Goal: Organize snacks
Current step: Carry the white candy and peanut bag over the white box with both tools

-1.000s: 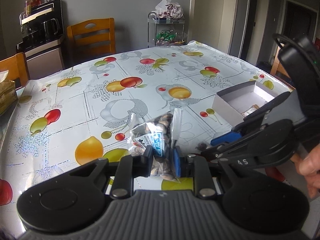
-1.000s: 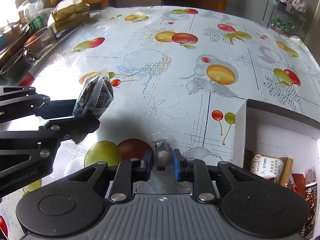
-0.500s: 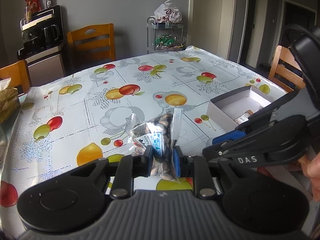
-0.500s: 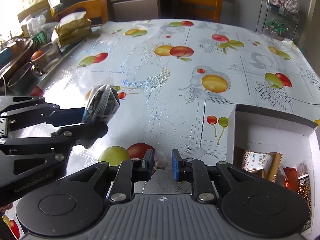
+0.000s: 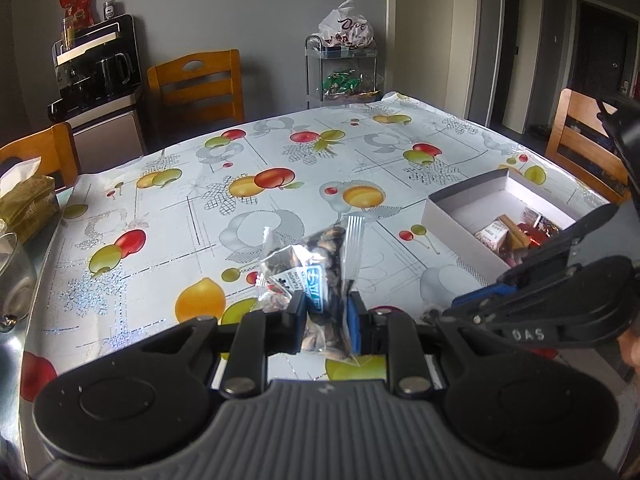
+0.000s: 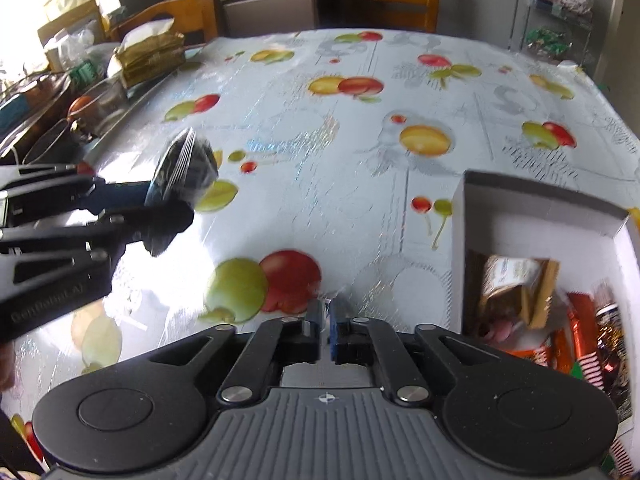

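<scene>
My left gripper (image 5: 326,320) is shut on a clear bag of dark nuts (image 5: 316,276) and holds it above the fruit-print tablecloth; the bag also shows in the right wrist view (image 6: 184,168). My right gripper (image 6: 328,334) has its jaws nearly together, with a small clear wrapper edge (image 6: 330,304) just showing between them; whether they grip it I cannot tell. It appears at the right of the left wrist view (image 5: 460,312). A white open box (image 5: 452,216) holding several snack packets (image 6: 516,284) lies at the right.
Glass bowls and dishes (image 6: 60,120) and a tissue pack (image 6: 148,56) sit along the table's left edge. Wooden chairs (image 5: 196,84) stand at the far side, a wire rack with snack bags (image 5: 344,64) behind, and an appliance cabinet (image 5: 96,80) at the back left.
Both grippers have risen above the table. My right gripper's jaws closed from a wide gap around a small wrapped snack to nearly together. The left still holds the nut bag.
</scene>
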A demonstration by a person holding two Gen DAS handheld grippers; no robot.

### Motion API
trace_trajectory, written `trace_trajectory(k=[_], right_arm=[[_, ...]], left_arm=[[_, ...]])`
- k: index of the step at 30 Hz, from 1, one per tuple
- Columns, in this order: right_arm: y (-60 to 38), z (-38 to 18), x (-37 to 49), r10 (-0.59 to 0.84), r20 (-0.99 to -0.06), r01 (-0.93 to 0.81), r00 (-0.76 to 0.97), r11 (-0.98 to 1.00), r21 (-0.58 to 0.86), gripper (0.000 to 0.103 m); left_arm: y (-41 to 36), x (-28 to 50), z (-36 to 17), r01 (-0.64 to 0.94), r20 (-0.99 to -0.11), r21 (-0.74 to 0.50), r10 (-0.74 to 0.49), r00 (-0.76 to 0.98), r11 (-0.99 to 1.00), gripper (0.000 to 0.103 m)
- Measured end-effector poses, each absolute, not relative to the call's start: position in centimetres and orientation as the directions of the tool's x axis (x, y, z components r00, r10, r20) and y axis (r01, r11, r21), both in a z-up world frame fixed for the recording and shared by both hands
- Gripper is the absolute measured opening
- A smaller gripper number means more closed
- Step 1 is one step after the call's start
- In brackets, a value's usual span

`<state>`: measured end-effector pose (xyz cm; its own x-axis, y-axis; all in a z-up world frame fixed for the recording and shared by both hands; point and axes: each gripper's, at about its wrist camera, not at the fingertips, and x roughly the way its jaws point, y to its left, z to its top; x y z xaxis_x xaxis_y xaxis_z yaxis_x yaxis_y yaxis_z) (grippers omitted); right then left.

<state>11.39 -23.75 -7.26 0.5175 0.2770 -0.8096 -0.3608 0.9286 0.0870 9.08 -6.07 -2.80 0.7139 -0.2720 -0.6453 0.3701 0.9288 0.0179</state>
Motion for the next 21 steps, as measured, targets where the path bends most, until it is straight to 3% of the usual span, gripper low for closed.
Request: trace_trajectory(k=[1,2,7,10,21], right_arm=[[-23.7,-7.3,11.2,0.271,-0.805,-0.362,0.528,0.929,0.075,0.031],[-23.5,-7.3,11.0,0.266,-0.801,-0.367,0.536,0.928,0.062,0.039],[-22.6,-7.5,11.0,0.250,-0.796,-0.398,0.552,0.917,0.012,0.038],[-22.3,-8.0,11.4,0.241,-0.807,-0.401,0.540,0.916,0.006,0.024],[-22.4,-9.1,11.6,0.216,-0.821,-0.391,0.528,0.920,-0.009,0.021]], left_arm=[[-6.0,9.0,-2.8,0.369,-0.645,0.018,-0.271,0.714,0.929,0.018],[-5.9,8.8,-2.7,0.368,-0.645,0.019,-0.270,0.715,0.930,0.018],[-5.7,8.5,-2.6,0.363,-0.644,0.025,-0.263,0.718,0.931,0.018],[-5.6,8.4,-2.4,0.359,-0.642,0.028,-0.258,0.722,0.933,0.018],[-5.6,8.1,-2.1,0.359,-0.640,0.027,-0.260,0.723,0.933,0.018]])
